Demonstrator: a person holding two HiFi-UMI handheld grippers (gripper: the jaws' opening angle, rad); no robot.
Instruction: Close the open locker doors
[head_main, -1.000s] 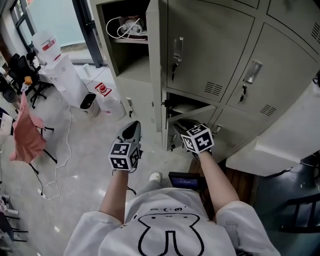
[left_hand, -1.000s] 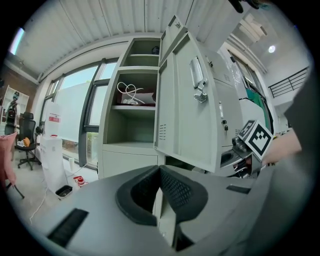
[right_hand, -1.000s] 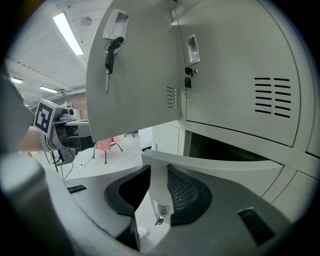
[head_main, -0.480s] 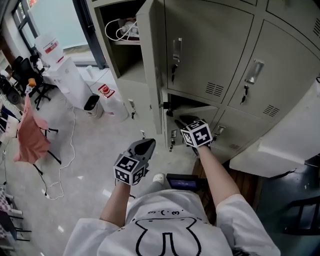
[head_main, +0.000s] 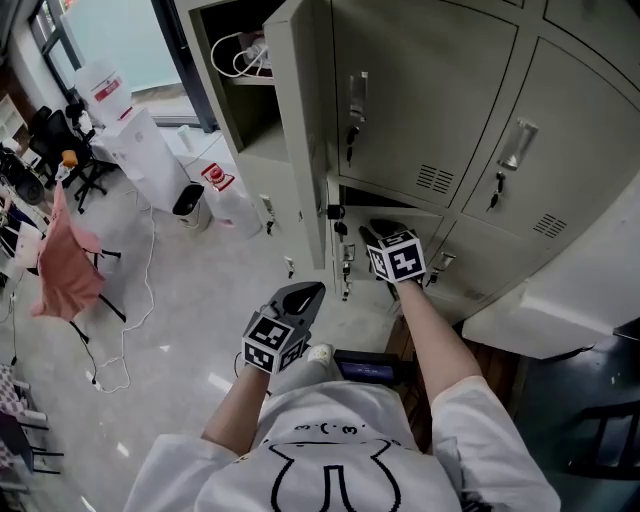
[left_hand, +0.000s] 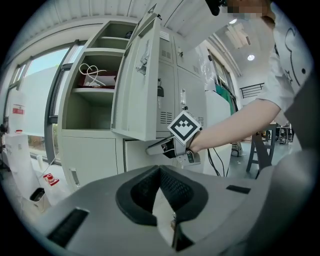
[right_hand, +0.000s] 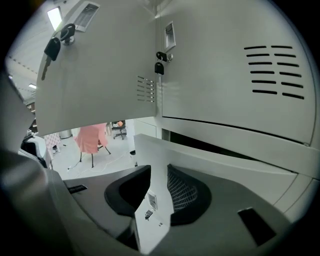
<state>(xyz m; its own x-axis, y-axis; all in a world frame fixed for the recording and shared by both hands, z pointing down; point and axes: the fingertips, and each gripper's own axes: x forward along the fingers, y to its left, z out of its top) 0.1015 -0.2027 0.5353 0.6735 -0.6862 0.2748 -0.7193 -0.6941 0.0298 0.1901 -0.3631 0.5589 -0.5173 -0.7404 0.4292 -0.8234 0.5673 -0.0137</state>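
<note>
Below the upper door (head_main: 300, 130), my right claw (right_hand: 159, 180) pinches the lower door (right_hand: 152, 160) by its edge. A hasty push could trap that claw. My left claw (head_main: 310, 292) is pressed together, empty.

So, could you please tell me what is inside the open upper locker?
A coiled white cable lies on its shelf; below the shelf looks bare. The open door hides its right edge.

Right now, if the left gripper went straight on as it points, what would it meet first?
Probably the right gripper, gripping the lower door by its edge just under the open upper door, almost dead ahead of the left gripper. Depth is unclear; it might reach that lower door first.
</note>
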